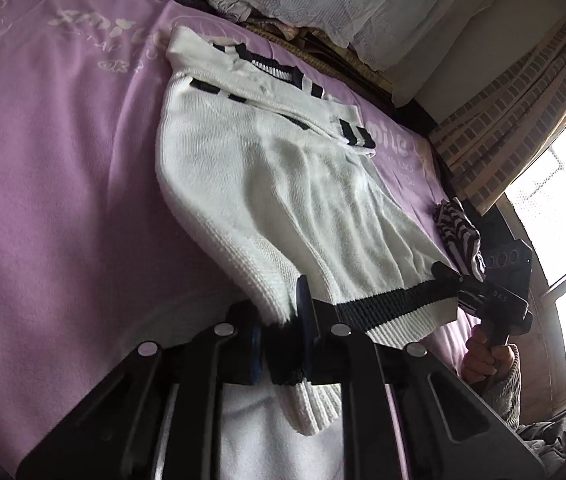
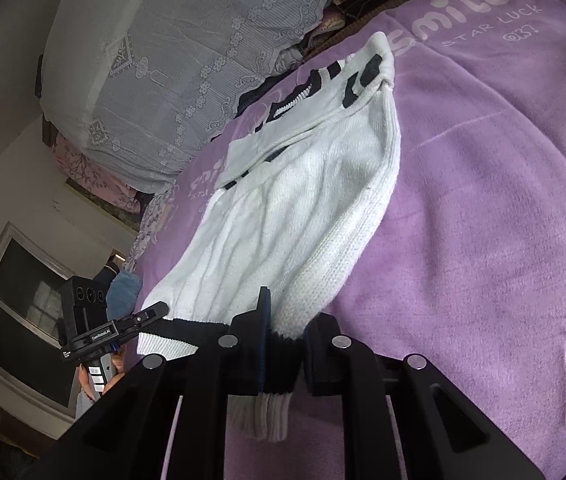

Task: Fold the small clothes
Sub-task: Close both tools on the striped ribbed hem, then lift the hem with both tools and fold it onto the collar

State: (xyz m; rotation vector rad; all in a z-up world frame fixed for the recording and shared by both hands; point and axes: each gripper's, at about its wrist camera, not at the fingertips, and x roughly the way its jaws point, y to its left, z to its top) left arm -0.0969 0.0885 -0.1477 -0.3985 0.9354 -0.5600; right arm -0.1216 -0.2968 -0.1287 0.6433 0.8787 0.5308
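Note:
A small white knit sweater (image 1: 283, 184) with black stripes lies on a purple blanket (image 1: 63, 160); its collar end rests on the blanket and its hem is lifted. My left gripper (image 1: 283, 344) is shut on one corner of the black-and-white hem. My right gripper (image 2: 283, 360) is shut on the other hem corner; it also shows in the left wrist view (image 1: 459, 280). The sweater (image 2: 303, 200) hangs taut between both grippers. The left gripper shows in the right wrist view (image 2: 155, 314).
The purple blanket (image 2: 483, 200) covers a bed. A lace-covered pile (image 2: 187, 60) lies along the far edge. A striped black-and-white garment (image 1: 457, 232) sits near the window side. A blue cloth (image 2: 123, 292) lies at the bed's edge.

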